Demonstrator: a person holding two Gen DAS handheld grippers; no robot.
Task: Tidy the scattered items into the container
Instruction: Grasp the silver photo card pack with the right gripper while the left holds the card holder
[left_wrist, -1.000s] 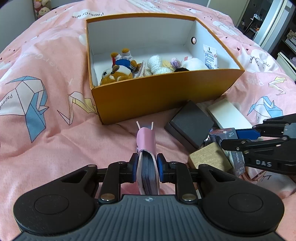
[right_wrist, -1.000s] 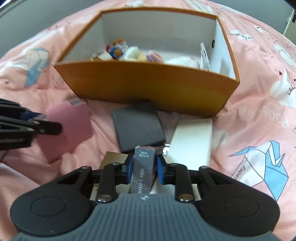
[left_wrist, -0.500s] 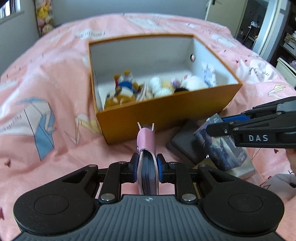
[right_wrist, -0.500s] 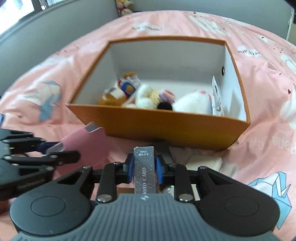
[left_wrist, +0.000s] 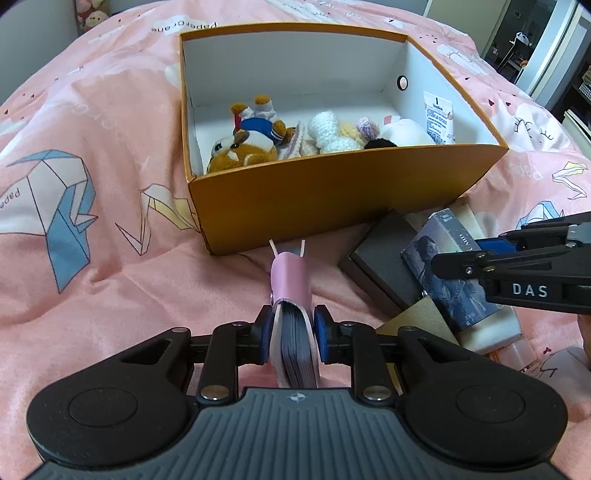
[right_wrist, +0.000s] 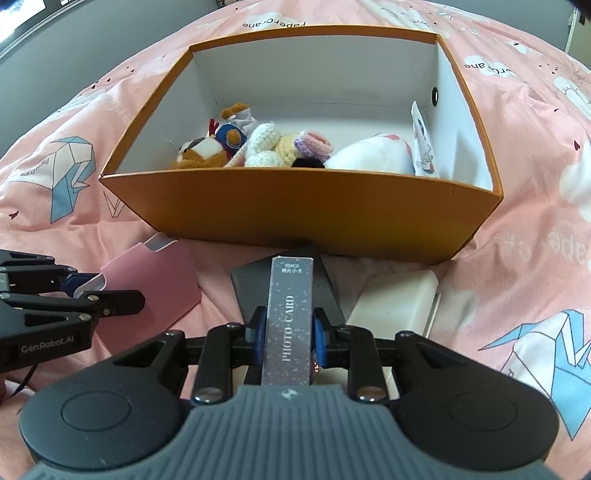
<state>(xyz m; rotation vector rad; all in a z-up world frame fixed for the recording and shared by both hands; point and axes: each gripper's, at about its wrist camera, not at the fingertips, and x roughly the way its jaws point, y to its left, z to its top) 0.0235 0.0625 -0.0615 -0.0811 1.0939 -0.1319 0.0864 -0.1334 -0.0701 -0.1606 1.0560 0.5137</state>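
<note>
Bedspread lies bare left of the orange box, whose open top faces up with room along its far wall. Left gripper is clenched on a pink card holder, its jaws having just eased wider, long axis toward the box. Right gripper grasps the photo-card pack likewise. Only the right view shows the white box whole.

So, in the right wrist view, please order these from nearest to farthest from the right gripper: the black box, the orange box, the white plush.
1. Black box: on the bed, just beyond the right gripper.
2. Orange box: its front wall stands behind the black box.
3. White plush: inside the orange box, right of middle.
</note>
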